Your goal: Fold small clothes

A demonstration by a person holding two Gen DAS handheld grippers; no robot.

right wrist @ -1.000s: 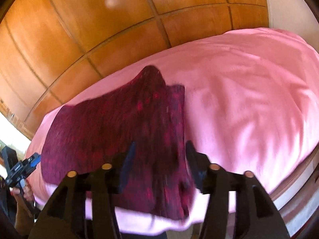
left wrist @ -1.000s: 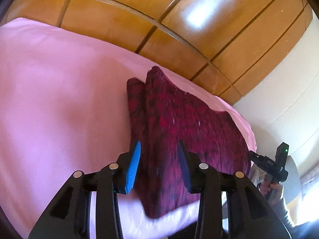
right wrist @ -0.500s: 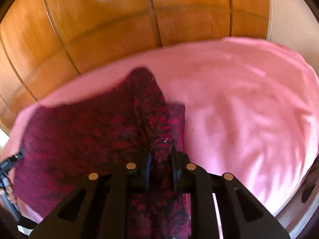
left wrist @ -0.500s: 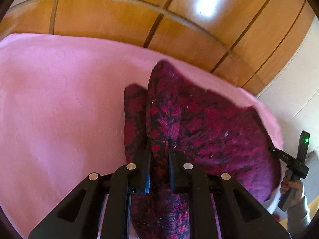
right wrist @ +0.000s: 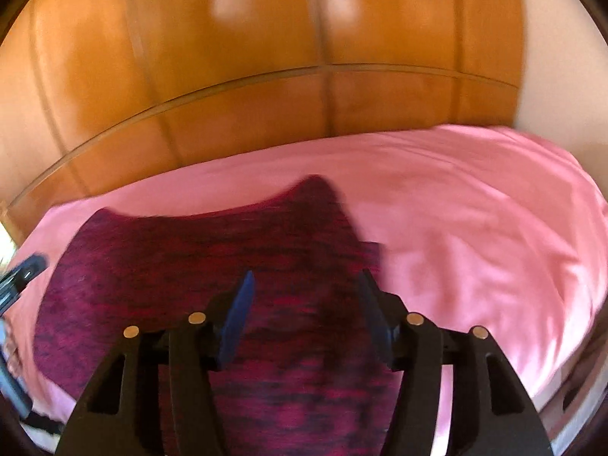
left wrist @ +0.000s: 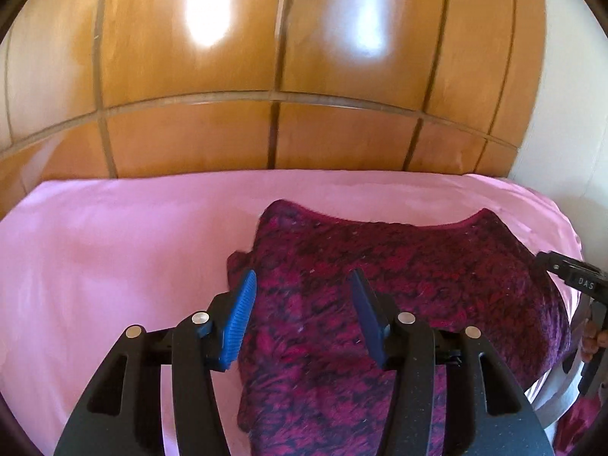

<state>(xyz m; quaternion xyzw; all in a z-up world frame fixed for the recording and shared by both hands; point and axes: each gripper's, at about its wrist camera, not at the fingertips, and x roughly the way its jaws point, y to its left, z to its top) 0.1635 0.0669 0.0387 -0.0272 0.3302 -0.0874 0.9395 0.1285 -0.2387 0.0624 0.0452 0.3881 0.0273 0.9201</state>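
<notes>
**Both grippers opening above folded garment**

Left wrist view: the left gripper [left wrist: 302, 306] is seen w/ blue pads apart, jaws opening. Nothing is pinched between them; the dark red knit garment [left wrist: 399, 281] is seen behind and below the gap. The garment is laid on the pink bedsheet [left wrist: 114, 258], towards the right half of the bed, w/ one thin layer poking out at its left edge. A wooden panelled headboard [left wrist: 266, 76] is seen behind the bed. At the frame's right edge the right gripper [left wrist: 577, 285] is partly seen, held by a hand [left wrist: 594, 340]; its jaws can't be judged from here.

Right wrist view (blurred): the right gripper [right wrist: 306, 309] is shown w/ pads apart, jaws opening, no cloth clamped. The garment [right wrist: 209, 266] is spread under and left of it on the bedsheet [right wrist: 475, 228]. Part of the left gripper [right wrist: 19, 277] is glimpsed at the far left edge.
</notes>
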